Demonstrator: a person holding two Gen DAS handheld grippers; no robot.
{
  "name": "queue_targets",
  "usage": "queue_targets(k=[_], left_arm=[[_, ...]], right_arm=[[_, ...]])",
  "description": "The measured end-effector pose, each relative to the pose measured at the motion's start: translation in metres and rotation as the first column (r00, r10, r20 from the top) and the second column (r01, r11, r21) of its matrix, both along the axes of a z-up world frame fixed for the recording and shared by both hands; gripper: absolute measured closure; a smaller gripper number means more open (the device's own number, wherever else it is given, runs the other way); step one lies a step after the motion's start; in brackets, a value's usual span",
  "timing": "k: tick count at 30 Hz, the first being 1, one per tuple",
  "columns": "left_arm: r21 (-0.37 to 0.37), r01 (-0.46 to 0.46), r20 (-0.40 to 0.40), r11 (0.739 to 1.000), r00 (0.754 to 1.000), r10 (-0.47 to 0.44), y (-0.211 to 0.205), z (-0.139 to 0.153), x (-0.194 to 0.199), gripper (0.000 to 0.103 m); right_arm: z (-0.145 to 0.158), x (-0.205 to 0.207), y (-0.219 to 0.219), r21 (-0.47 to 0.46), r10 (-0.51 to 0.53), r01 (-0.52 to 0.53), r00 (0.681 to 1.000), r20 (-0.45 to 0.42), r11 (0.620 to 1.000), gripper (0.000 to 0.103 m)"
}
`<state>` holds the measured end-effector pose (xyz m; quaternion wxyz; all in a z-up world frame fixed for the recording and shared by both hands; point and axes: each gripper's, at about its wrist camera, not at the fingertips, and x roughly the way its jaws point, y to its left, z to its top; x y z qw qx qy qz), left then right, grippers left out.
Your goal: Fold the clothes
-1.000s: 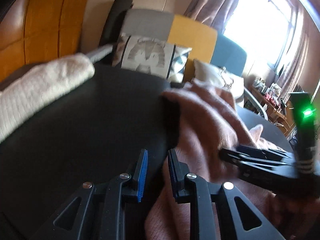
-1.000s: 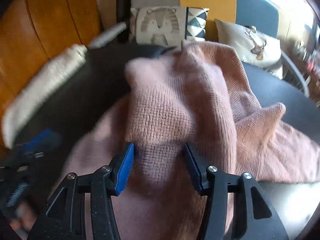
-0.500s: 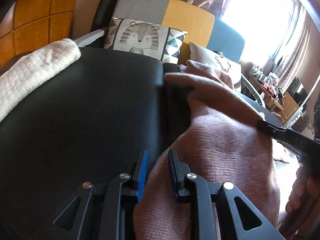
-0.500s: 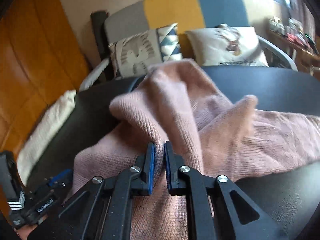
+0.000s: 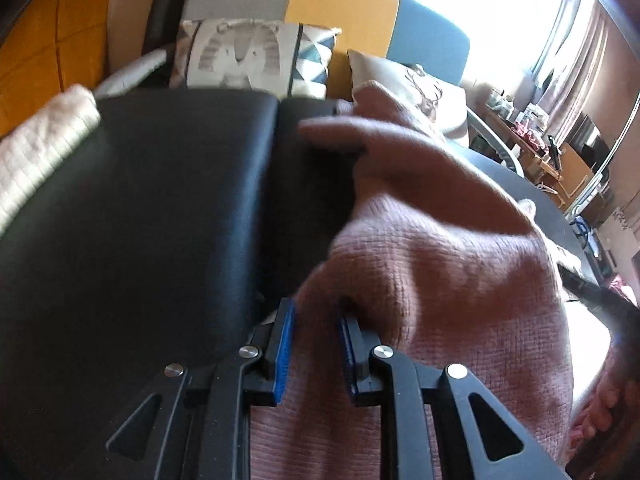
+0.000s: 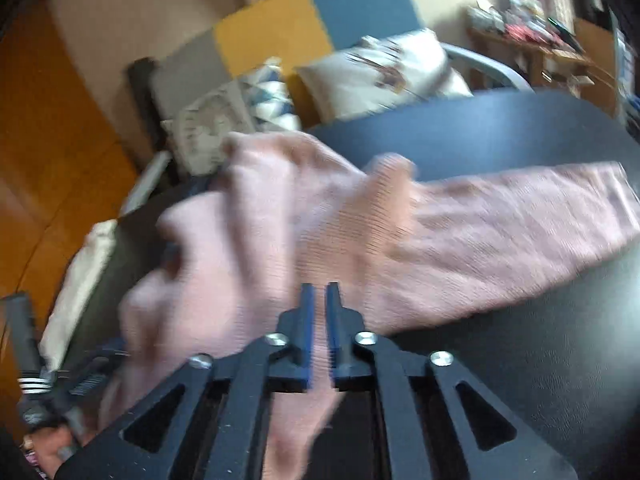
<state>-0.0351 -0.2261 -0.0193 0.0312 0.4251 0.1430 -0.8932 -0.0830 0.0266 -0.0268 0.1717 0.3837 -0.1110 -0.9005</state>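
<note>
Both tongs, L (image 5: 314,334) & R (image 6: 319,330), clamped on bunched, rumpled pink knit sweater (image 6: 500,216)

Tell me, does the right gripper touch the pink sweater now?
Touching. The right wrist view shows the right gripper shut on a fold of the pink sweater.

No lettering, label, brand or number can be read in either view. The cushions (image 5: 256,56) carry only printed pictures and triangles, and motion blur may be hiding any small print elsewhere.
</note>
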Motion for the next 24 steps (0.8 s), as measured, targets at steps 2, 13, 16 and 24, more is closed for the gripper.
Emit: queue_targets(k=[2, 13, 16, 24], left_arm=[[-0.008, -0.008, -0.024, 1.0, 1.0, 0.007, 0.008, -0.003, 0.009, 0.083], [0.034, -0.034, -0.084, 0.999, 0.996, 0.037, 0.01, -0.014, 0.04, 0.082], [0.066, -0.031, -0.099, 0.997, 0.994, 0.037, 0.007, -0.017, 0.045, 0.082], [0.17, -0.035, -0.115, 0.985, 0.992, 0.055, -0.005, -0.021, 0.051, 0.081]], right_arm=[[0.01, -0.006, -0.021, 0.03, 0.059, -0.058, 0.998, -0.025, 0.998, 0.05], [-0.005, -0.074, -0.215, 0.586, 0.336, -0.317, 0.938, 0.08, 0.746, 0.032], [-0.032, -0.086, -0.229, 0.65, 0.287, -0.299, 0.949, 0.129, 0.698, 0.033], [-0.031, -0.1, -0.163, 0.354, 0.162, -0.196, 0.979, 0.124, 0.915, 0.091]])
